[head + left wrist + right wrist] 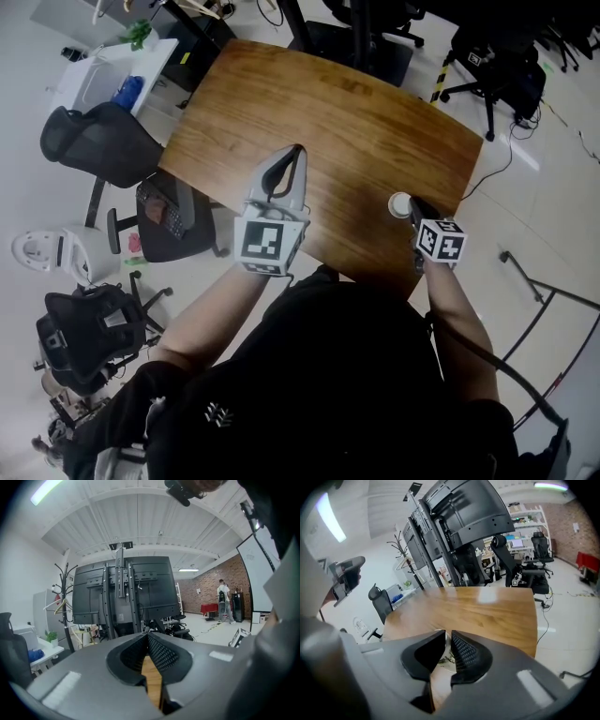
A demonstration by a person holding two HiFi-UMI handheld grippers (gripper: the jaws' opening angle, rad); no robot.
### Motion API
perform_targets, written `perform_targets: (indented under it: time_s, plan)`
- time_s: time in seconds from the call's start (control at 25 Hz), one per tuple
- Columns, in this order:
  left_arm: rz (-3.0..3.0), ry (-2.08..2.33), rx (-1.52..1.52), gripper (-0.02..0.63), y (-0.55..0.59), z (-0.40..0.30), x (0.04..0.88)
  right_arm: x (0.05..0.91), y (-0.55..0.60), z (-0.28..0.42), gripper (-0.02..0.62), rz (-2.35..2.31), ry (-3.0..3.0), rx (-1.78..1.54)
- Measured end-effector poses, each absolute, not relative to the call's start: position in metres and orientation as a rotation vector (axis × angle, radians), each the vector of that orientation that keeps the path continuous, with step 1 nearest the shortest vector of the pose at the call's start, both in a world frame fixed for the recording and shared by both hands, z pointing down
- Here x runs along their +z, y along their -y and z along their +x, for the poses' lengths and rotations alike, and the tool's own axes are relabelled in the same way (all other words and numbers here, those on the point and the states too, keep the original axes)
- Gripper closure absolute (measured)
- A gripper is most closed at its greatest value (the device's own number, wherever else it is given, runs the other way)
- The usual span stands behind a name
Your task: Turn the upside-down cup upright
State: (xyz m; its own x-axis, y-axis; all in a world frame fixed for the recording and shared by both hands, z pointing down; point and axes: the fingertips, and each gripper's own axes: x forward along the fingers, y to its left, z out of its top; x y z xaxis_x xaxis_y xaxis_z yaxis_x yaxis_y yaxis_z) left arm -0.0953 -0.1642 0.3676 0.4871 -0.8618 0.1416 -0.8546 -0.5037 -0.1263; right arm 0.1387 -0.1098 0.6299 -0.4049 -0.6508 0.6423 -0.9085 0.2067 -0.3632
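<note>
White round cup (399, 202) sits pinched by right gripper (446, 635) on wooden table (356, 122).

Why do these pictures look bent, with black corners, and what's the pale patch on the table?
Left and right gripper views: wide lenses bow straight lines and blacken the corners. Right gripper view: the patch is lamp glare on the table. Head view: its edges curve.

Left gripper (298, 150) level, jaws together; right gripper (446, 634) tilted down, jaws pinching cup (398, 202).
</note>
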Motion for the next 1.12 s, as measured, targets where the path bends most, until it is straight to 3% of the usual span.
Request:
perform_targets:
  time_s: [0.36,1.12]
  plan:
    - [-2.683,-1.534,-0.28,0.606,0.165,-0.091,0.367,0.615,0.11,0.167,0.565,1.442,1.928,0.526]
    - [-2.691,-1.548,-0.28,0.606,0.162,-0.093,0.366,0.635,0.106,0.067,0.555,1.227,2.054,0.386]
